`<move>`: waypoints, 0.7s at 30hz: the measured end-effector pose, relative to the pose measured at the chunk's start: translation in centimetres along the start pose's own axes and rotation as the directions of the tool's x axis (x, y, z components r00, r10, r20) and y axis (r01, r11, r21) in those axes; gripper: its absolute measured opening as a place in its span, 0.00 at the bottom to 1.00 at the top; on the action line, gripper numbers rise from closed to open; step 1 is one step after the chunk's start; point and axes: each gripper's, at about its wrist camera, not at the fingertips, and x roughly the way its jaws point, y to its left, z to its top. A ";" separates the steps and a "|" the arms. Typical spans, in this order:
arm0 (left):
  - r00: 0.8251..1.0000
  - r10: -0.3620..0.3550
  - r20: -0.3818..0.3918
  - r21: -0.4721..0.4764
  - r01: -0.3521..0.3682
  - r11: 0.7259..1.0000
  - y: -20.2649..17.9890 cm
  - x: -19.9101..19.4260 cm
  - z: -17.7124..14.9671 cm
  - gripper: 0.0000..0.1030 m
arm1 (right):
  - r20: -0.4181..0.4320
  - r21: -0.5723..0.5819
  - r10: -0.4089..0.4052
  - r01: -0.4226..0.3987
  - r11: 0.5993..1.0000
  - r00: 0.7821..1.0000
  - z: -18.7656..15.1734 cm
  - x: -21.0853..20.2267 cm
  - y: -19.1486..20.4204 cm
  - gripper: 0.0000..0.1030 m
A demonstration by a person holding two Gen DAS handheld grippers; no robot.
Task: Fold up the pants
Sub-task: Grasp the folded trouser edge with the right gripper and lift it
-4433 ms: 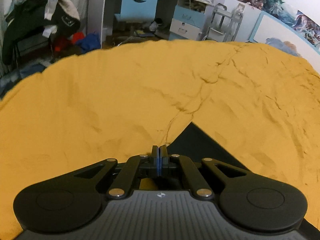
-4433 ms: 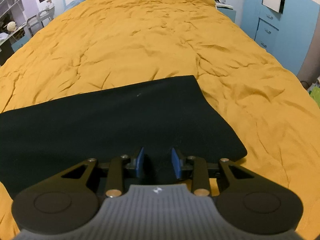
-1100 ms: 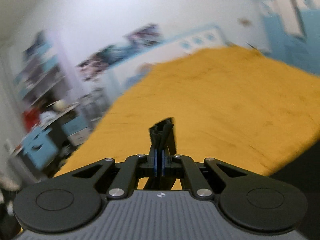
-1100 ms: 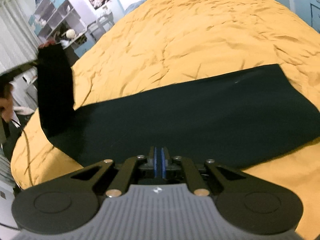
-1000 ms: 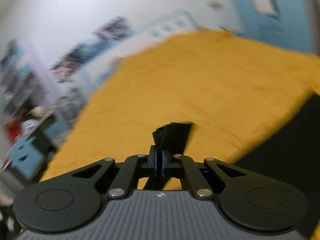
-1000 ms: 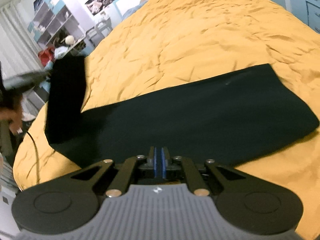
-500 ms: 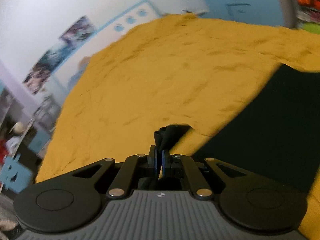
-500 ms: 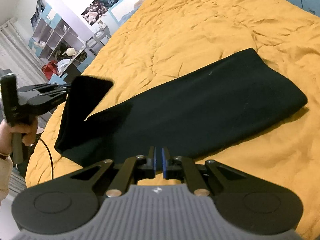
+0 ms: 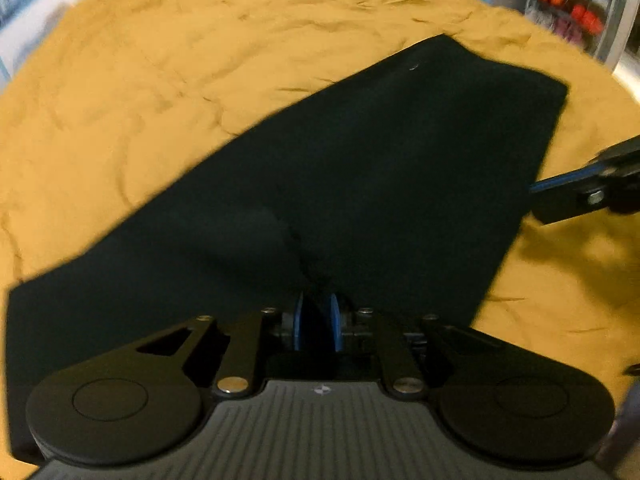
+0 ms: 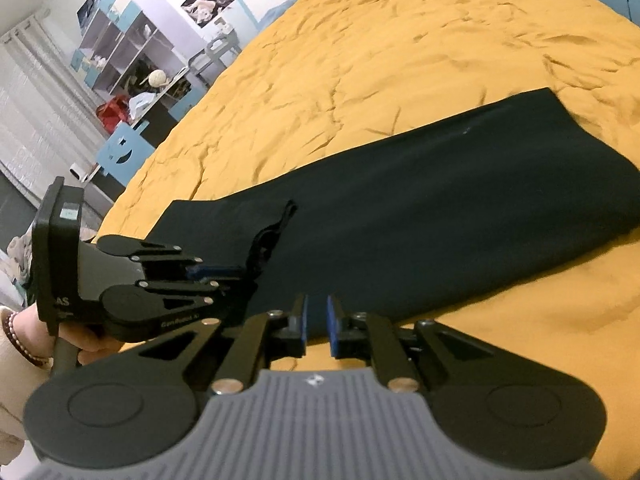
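Black pants [image 9: 380,168] lie folded lengthwise on the yellow bedspread [image 9: 140,60]; they also show in the right wrist view [image 10: 440,208]. My left gripper [image 9: 315,322] is over the near part of the pants, jaws a little apart, with a bunched fold of the cloth [image 9: 308,264] between and ahead of the pads. In the right wrist view the left gripper [image 10: 224,272] sits at the raised pant end [image 10: 268,236]. My right gripper [image 10: 316,322] is slightly open and empty at the pants' near edge.
The yellow bedspread [image 10: 400,60] covers the whole bed. Shelves and a blue chair [image 10: 120,152] stand beyond the bed's left side. A rack with red items [image 9: 572,4] stands past the far right corner.
My left gripper swung the lifted pant end over and down onto the rest of the pants, and its jaws have parted. My right gripper has opened slightly.
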 end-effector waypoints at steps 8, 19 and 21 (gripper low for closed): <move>0.993 0.017 0.115 -0.206 0.007 0.979 3.5 -4.7 -2.2 0.20 | -0.057 0.000 0.061 -0.061 0.998 0.997 2.2 3.5 2.2 0.31; 0.941 0.296 0.165 -0.516 -0.174 0.839 10.1 -8.8 -5.0 0.22 | -0.165 0.343 0.230 -0.162 0.925 0.959 4.5 13.8 0.1 0.43; 0.935 0.304 0.181 -0.551 -0.160 0.819 10.9 -9.1 -5.8 0.22 | -0.158 0.406 0.261 -0.178 0.896 0.952 4.7 15.0 -0.7 0.43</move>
